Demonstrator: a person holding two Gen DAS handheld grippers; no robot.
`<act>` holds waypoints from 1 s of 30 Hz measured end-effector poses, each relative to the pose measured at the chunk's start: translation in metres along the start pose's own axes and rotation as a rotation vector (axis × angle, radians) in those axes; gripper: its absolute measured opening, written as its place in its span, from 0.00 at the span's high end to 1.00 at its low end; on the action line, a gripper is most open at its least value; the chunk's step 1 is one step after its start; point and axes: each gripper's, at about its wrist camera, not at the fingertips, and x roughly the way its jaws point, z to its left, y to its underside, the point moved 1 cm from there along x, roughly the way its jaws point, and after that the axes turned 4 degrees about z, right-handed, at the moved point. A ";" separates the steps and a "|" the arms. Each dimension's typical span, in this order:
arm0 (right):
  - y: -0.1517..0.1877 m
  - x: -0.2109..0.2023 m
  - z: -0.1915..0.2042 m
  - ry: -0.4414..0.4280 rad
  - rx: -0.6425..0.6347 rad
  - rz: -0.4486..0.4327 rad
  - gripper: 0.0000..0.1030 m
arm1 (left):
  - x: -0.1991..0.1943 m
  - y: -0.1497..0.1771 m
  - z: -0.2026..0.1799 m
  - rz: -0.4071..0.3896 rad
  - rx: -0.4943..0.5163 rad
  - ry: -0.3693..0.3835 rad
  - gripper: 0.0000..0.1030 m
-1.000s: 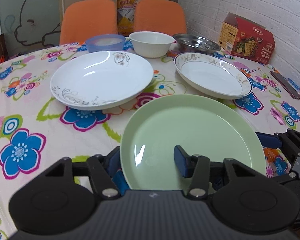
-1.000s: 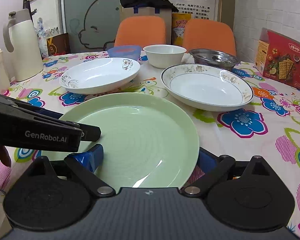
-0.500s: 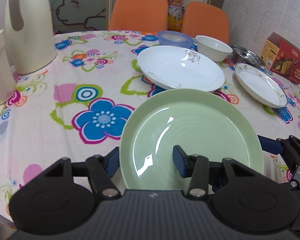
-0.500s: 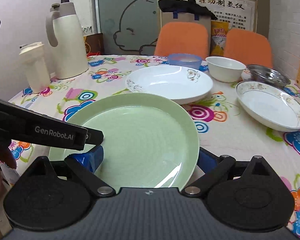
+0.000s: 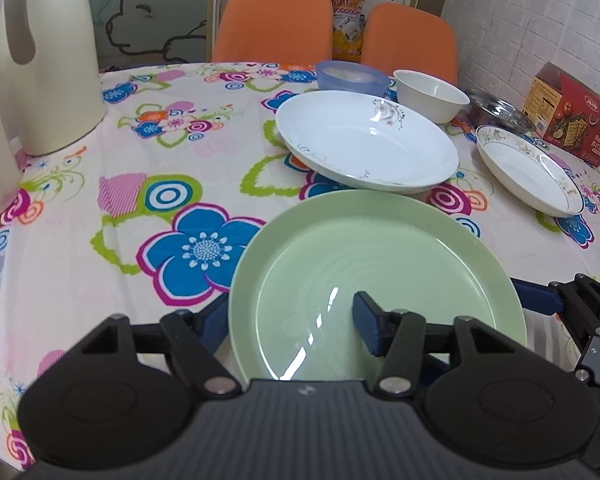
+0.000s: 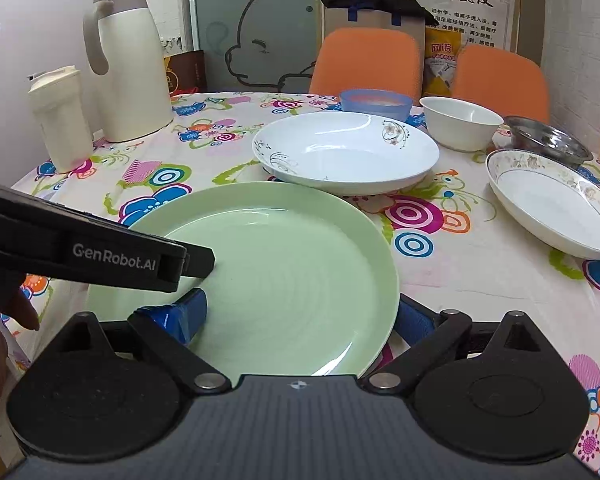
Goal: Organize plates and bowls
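the left hand-held gripper (image 5: 292, 326) pinches the near-left rim of the round pale green glazed plate (image 5: 380, 280): one blue pad lies on the upper face, the other sits under the rim. the right hand-held gripper (image 6: 300, 316) pinches the near-right rim of the same green plate (image 6: 284, 272) in the same way, one pad on top and one below the edge. the plate is carried level between the two tools, at the near edge of the table (image 5: 100, 200) with the flowered cloth; whether its underside touches the cloth cannot be told.

handling, as a judgement: the plate is rigid and breakable, probably of moderate weight. the glossy glaze shows sharp reflections, so expect a slippery surface under the pads. grip only on the raised rim, at two well-spaced points, and keep the plate flat so it cannot slide out.

just beyond the green plate stands the round white deep plate with grey scroll decoration (image 5: 366, 146), its near rim close to the green plate's far rim. farther right of the green plate lies the white plate with gold patterned border (image 5: 528, 170). beyond these are the translucent blue plastic bowl (image 5: 352, 78), the white ceramic bowl (image 5: 430, 94) and the shiny steel dish (image 5: 500, 110). treat the ceramic items as equally fragile and lower onto them without impact.
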 end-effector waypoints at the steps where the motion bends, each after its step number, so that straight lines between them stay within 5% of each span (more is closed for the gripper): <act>1: 0.000 -0.002 -0.003 -0.024 0.003 0.007 0.19 | -0.002 0.001 0.002 -0.001 -0.010 0.004 0.33; 14: 0.005 -0.036 -0.053 0.074 0.159 -0.031 0.18 | -0.018 -0.013 0.016 -0.066 -0.052 -0.057 0.29; 30: -0.032 -0.024 -0.064 0.123 0.088 -0.048 0.18 | -0.009 -0.055 0.011 -0.107 -0.007 -0.065 0.29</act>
